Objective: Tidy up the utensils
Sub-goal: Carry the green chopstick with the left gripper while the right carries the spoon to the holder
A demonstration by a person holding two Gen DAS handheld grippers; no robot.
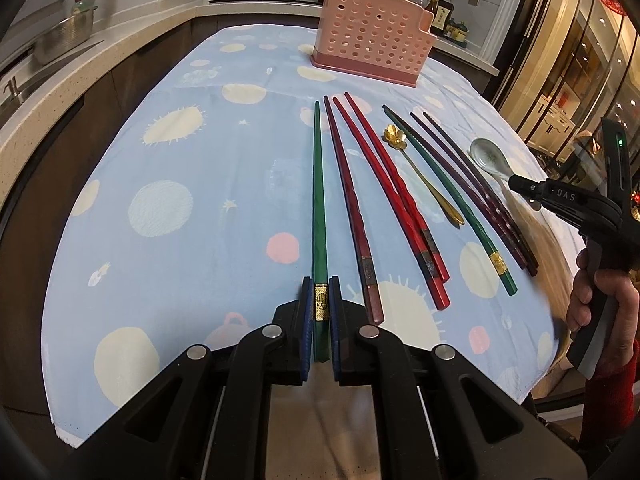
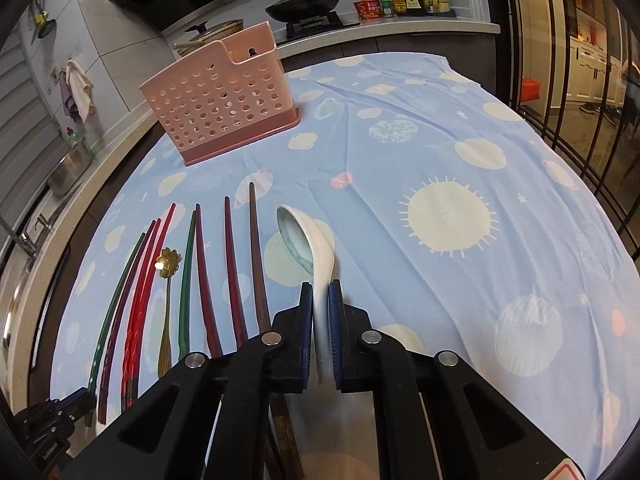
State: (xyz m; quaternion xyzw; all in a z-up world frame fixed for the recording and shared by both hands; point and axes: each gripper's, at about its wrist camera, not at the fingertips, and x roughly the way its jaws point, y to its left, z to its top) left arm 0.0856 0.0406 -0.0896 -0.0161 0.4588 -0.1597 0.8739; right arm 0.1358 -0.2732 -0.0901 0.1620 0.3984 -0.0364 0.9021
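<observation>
On the cloth-covered worktop (image 1: 180,184), the left claw (image 1: 321,300) is clamped on a green chopstick (image 1: 319,200) at its gold band, while the right claw (image 2: 320,304) pinches the white spoon (image 2: 312,248) by its handle, other chopsticks (image 1: 400,200) between them, the pink holder (image 1: 372,40) beyond.

glossy white ceramic spoon (image 2: 310,248), lacquered chopsticks (image 1: 400,200), perforated matt pink plastic holder (image 1: 372,36), soft printed cloth (image 1: 180,208).
</observation>
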